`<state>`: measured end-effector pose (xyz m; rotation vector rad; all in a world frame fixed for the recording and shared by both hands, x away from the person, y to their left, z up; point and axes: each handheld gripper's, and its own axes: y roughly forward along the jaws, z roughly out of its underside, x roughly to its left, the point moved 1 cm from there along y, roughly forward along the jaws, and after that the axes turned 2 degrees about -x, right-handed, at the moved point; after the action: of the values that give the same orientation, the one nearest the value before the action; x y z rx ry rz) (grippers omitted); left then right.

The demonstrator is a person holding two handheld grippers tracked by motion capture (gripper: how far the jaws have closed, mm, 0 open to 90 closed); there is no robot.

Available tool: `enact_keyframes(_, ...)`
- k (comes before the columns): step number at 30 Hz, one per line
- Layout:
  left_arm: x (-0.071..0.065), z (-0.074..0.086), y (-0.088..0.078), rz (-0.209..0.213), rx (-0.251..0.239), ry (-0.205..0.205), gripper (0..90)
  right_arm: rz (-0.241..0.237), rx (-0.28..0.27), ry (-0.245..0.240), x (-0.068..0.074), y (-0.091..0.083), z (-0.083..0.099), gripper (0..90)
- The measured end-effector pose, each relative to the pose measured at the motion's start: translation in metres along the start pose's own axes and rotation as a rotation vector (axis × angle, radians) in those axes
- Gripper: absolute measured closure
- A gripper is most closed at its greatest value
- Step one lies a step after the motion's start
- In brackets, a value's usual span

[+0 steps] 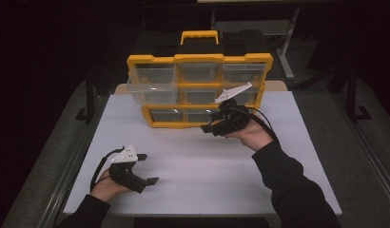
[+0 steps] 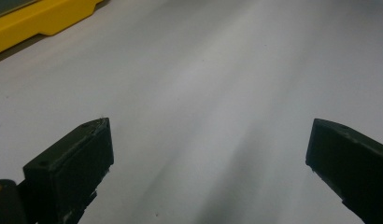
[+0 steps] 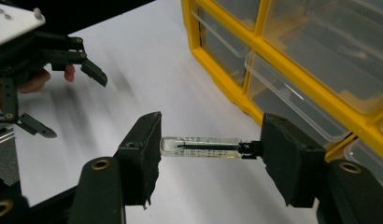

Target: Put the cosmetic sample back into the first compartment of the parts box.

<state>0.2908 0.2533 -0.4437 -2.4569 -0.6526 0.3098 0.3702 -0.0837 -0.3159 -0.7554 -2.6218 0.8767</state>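
Looks like the carry step: the right gripper [image 3: 206, 149] has a small glass vial [image 3: 201, 147] pinched end to end between its fingers, held above the white worktop [image 1: 198, 175] just in front of the yellow drawer organizer [image 1: 199, 59]. My guess is it goes into the pulled-out top-left drawer [image 1: 150, 85], so that means a lift up and to the left. The left gripper [image 1: 149, 167] sits wide apart and empty, near left. The vial shows up in the right gripper view; from the high view it's too small to make out.
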Motion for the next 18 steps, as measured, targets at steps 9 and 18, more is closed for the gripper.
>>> enact_keyframes(9, 0.000, 0.000, 0.000, -0.001, -0.001, -0.001, 0.2, -0.007, -0.005, -0.013, 0.001, -0.004, -0.014, 38.7)
enact_keyframes(18, 0.000, 0.000, 0.000, 0.001, -0.001, -0.002, 0.2, -0.018, -0.012, -0.027, 0.001, -0.010, -0.030, 38.7)
